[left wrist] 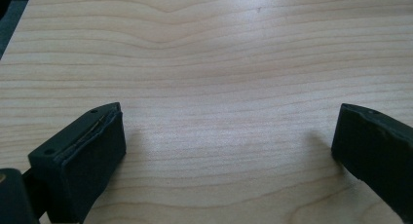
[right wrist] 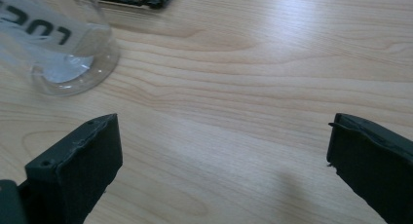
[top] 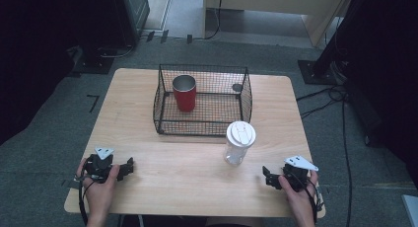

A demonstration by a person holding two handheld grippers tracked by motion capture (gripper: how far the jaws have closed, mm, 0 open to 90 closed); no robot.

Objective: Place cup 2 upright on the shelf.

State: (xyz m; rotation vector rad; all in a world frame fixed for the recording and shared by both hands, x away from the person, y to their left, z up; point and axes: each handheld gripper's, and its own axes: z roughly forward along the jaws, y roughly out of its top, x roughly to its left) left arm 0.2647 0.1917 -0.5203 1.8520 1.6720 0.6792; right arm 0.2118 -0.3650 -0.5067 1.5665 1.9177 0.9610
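Down at the near edge of the wooden desk (top: pixel 197 168) I held both tongs low, one in each hand. My left tongs (top: pixel 129 168) sat near the left front corner, pointing toward the middle of the desk, with the jaws spread wide apart and nothing between them; in the left gripper view only bare wood grain lay in the gap. My right tongs (top: pixel 266 176) sat near the right front corner, pointing inward as well, jaws likewise wide apart and empty.

Nearest to my right tongs stood the clear plastic tumbler (top: pixel 239 144) with a white lid (top: pixel 241 133), upright on the desk just in front of the wire basket (top: pixel 158 106). In the right gripper view its transparent base (right wrist: pixel 73 68) rested on the wood ahead and to the left of my jaws, apart from them, with dark lettering on its side that I could not read in full.

Inside the black wire basket a red cup (top: pixel 185 94) stood upright toward the left side, and a small dark round thing (top: pixel 237 88) lay near the back right corner; I could not tell what it was.
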